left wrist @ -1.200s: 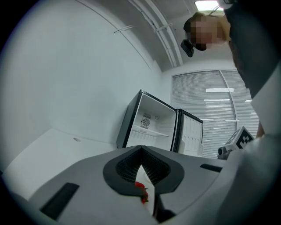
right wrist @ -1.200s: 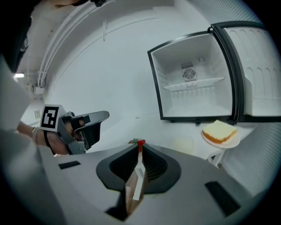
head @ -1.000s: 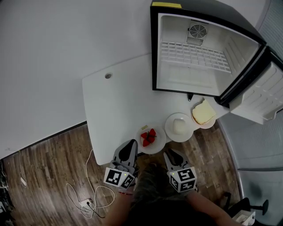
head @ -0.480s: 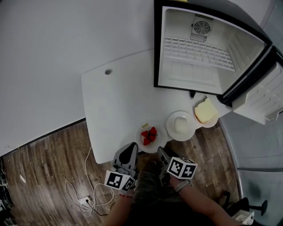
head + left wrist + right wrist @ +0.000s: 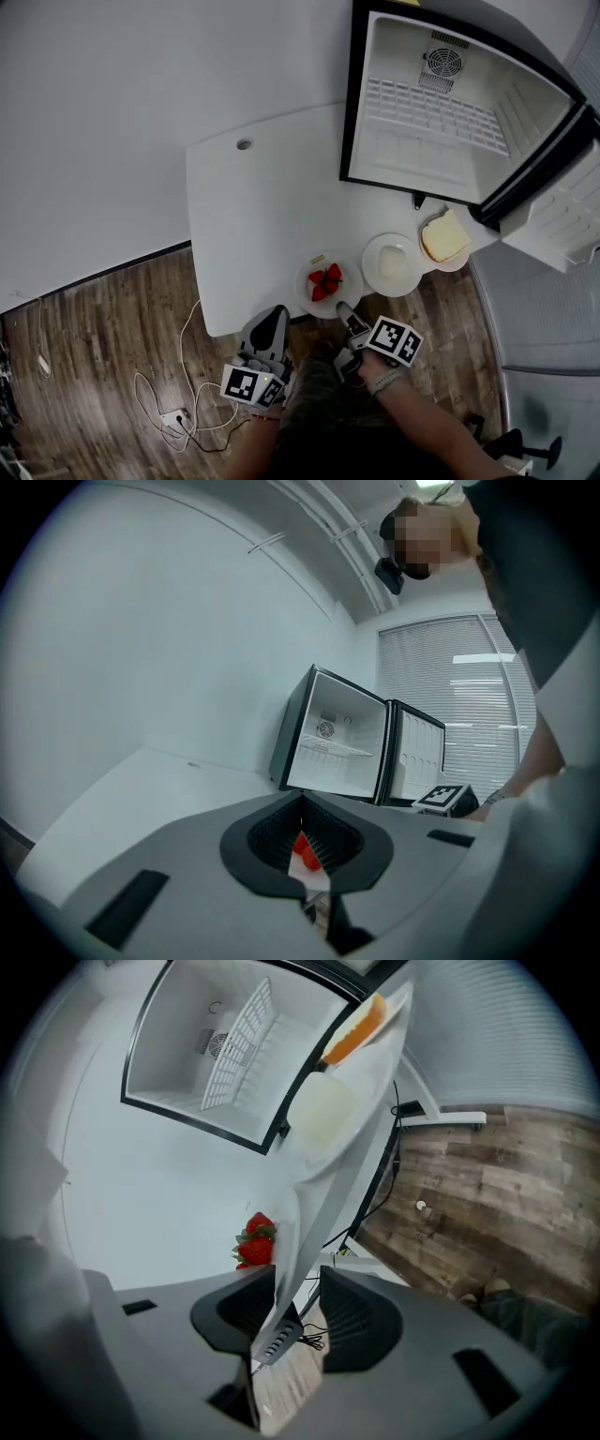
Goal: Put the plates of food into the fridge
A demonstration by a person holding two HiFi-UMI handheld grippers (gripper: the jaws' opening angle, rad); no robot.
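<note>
Three plates stand along the white table's [image 5: 253, 225] front edge: strawberries [image 5: 326, 281], a pale block of food [image 5: 392, 264] and toast [image 5: 444, 237]. Behind them the fridge [image 5: 450, 122] stands open and empty. My right gripper [image 5: 345, 310] is rolled on its side at the table edge, just in front of the strawberry plate [image 5: 305, 292]. Its jaws have just been opening. In the right gripper view [image 5: 298, 1281] the table's edge runs between them, untouched by the pads, with the strawberries [image 5: 255, 1239] beyond. My left gripper [image 5: 278, 312] hangs shut below the table edge, holding nothing.
The fridge door [image 5: 562, 216] swings out at the right, past the toast plate. A power strip [image 5: 178, 424] and white cables lie on the wood floor at the left. The table has a cable hole [image 5: 244, 144] near its back corner.
My right gripper has rolled over onto its side, sunk to the table edge by the strawberry plate and opened its jaws. The left gripper has drifted slightly lower.
</note>
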